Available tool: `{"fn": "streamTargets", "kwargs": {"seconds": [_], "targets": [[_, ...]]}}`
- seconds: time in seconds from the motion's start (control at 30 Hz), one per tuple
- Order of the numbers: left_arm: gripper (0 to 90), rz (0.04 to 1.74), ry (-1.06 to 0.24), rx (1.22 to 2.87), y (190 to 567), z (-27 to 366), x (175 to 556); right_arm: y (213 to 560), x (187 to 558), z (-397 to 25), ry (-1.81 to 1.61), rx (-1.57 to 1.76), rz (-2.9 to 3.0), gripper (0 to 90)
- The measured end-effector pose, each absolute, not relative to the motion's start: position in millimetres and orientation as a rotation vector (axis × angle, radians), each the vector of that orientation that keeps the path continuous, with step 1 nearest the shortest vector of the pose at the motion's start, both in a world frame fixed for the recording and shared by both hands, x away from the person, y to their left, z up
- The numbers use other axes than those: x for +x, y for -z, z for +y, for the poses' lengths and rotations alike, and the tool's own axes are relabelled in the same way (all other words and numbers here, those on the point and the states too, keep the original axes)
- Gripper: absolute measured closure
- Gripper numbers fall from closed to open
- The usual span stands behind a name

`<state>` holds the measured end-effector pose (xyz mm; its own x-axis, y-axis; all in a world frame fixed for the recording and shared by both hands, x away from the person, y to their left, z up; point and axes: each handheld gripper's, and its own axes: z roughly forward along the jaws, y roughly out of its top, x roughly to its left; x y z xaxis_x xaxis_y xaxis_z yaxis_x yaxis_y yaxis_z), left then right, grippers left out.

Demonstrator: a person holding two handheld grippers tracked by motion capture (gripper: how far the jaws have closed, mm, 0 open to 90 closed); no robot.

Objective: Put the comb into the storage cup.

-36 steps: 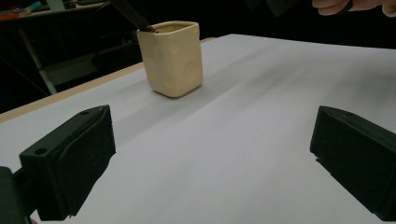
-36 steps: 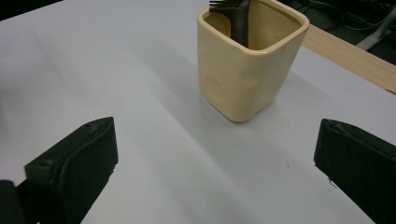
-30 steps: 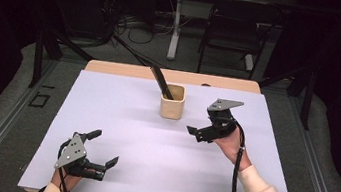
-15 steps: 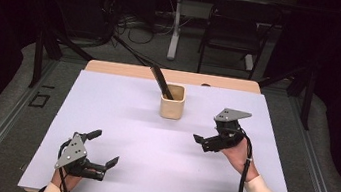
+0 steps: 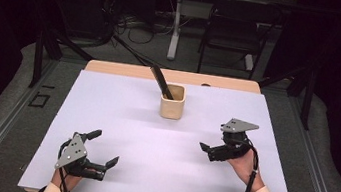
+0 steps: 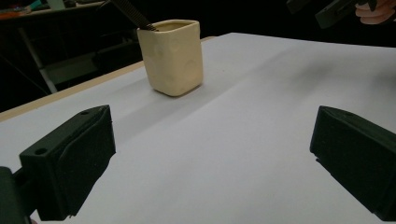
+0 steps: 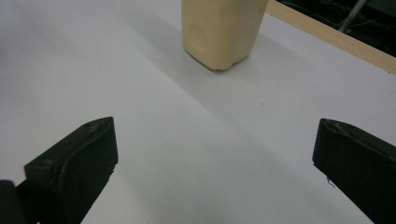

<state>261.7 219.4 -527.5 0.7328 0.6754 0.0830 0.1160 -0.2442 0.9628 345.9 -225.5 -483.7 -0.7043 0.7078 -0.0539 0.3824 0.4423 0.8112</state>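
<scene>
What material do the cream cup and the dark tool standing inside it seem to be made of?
The cream cup looks like matte ceramic or moulded plastic: thick rounded walls, soft dimples, no gloss. I cannot say which. The dark tool leaning in it seems to be black plastic or rubber; its visible end looks ribbed in the left gripper view, but its material remains uncertain.

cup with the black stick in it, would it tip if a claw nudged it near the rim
Probably: the cup is taller than wide and tapers at the base. The stick leans out past the rim, which may add top weight. A low push would likelier slide it across the smooth white table.
</scene>
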Motion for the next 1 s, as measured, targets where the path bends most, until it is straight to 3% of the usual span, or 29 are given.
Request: {"fn": "streamTargets", "kwargs": {"seconds": [1.0], "targets": [[0.1,0.622,-0.595,1.772,527.8,218.5,261.3,510.9,293.0,-246.7,-1.163,0.889,2.215,0.0]]}}
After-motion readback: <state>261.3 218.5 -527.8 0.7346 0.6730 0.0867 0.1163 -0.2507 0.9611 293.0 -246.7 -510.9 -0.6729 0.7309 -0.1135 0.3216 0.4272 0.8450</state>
